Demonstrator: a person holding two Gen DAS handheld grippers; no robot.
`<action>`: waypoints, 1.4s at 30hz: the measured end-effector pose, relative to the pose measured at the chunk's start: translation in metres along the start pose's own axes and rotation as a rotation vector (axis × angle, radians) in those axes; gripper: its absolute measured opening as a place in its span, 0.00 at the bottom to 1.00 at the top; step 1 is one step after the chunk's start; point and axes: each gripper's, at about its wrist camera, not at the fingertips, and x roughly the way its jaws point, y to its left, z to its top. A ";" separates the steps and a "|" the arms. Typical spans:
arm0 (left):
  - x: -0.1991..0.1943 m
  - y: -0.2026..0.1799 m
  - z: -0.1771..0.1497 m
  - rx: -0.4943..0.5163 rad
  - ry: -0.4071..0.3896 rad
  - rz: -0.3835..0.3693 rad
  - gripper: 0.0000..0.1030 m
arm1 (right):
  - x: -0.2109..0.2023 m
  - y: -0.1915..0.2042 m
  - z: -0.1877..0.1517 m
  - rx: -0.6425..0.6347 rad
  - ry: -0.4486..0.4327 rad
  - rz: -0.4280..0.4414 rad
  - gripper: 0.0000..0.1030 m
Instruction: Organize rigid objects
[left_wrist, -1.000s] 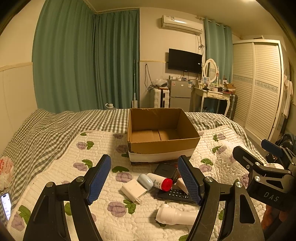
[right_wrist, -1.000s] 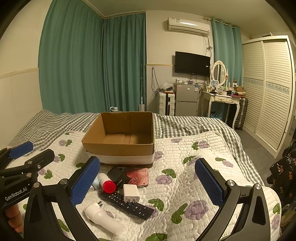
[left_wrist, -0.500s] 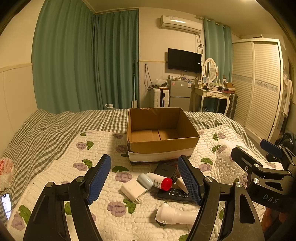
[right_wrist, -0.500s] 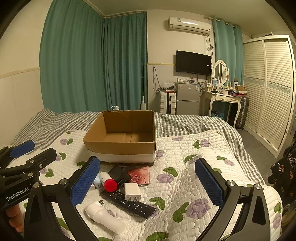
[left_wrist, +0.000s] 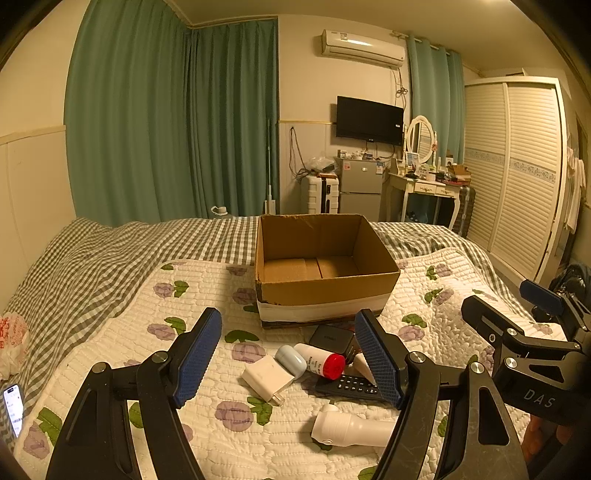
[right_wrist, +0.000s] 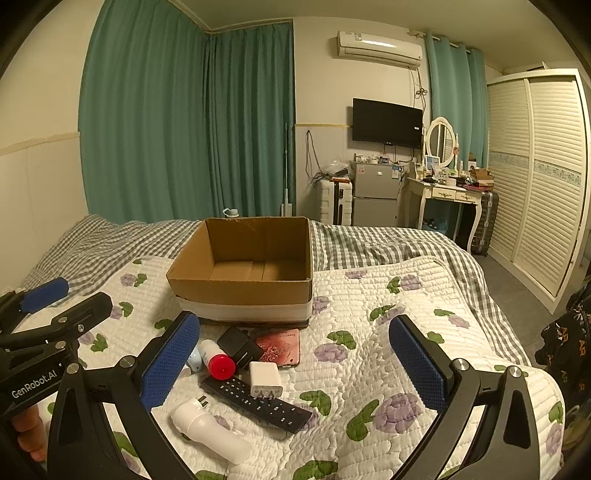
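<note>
An empty cardboard box (left_wrist: 325, 266) (right_wrist: 243, 269) stands open on the quilted bed. In front of it lies a cluster: a white charger block (left_wrist: 266, 377), a pale blue capsule (left_wrist: 290, 361), a white bottle with a red cap (left_wrist: 321, 362) (right_wrist: 218, 360), a black adapter (left_wrist: 331, 338) (right_wrist: 239, 345), a black remote (right_wrist: 255, 400), a second white charger (right_wrist: 265, 378), a pink patterned card (right_wrist: 282, 345) and a white cylindrical device (left_wrist: 352, 428) (right_wrist: 208, 430). My left gripper (left_wrist: 288, 356) is open above the cluster. My right gripper (right_wrist: 291, 363) is open, wide, holding nothing.
A phone (left_wrist: 13, 404) and a plastic bag (left_wrist: 13, 339) lie at the bed's left edge. A checked blanket (right_wrist: 388, 243) covers the far bed. Beyond stand a dresser (right_wrist: 447, 192), a small fridge (right_wrist: 375, 195) and a wardrobe (right_wrist: 543, 177).
Both views have shifted only slightly; the grippers stay open and the objects on the quilt have not moved.
</note>
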 end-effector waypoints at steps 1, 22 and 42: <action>0.000 0.000 0.000 0.000 0.000 0.000 0.75 | 0.000 0.000 -0.001 0.002 0.002 0.000 1.00; 0.007 0.007 0.006 0.011 0.003 0.020 0.75 | 0.016 0.010 0.010 -0.061 0.029 0.050 1.00; 0.127 0.048 -0.052 -0.002 0.321 0.101 0.75 | 0.174 0.034 -0.050 -0.198 0.464 0.106 0.88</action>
